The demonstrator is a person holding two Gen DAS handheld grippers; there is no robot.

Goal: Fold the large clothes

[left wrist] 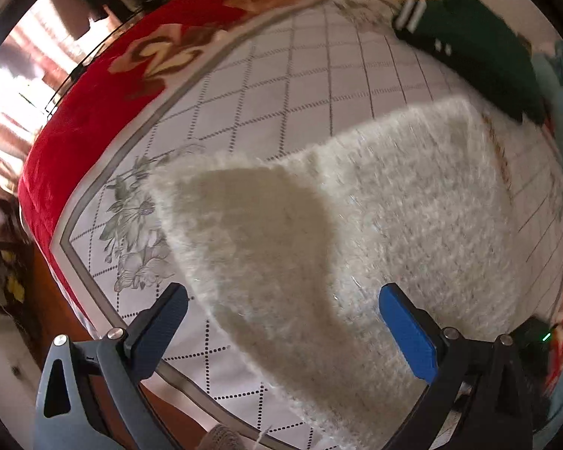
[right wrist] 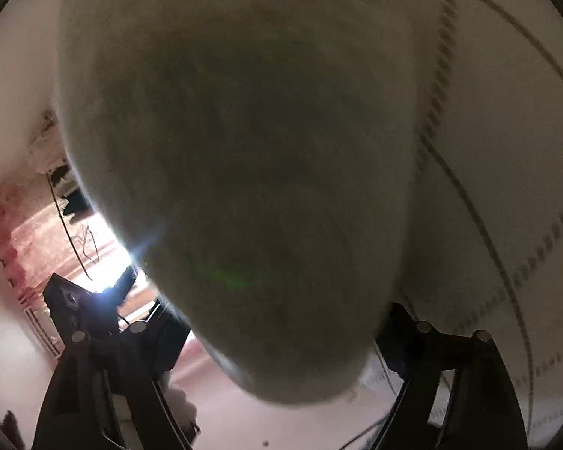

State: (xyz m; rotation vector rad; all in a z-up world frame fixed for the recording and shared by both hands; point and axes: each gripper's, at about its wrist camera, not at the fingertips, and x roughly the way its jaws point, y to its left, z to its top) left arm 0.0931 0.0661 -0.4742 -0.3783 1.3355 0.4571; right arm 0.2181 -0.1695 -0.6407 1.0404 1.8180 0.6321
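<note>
The cream-white fuzzy knitted garment [left wrist: 356, 232] looks shaggy and matt (long loose fibres). Beneath, the white diamond-quilted cloth cover [left wrist: 281, 86] is smooth; the red floral bedspread [left wrist: 94, 112] looks plush.

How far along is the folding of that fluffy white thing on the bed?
Partly done: the fuzzy white garment lies on the quilted cover with one flap already turned over. Nothing is gripped: the left claw hangs open above it, and the right claw is open too, with fabric close against its camera. Remaining folds are still left.
</note>
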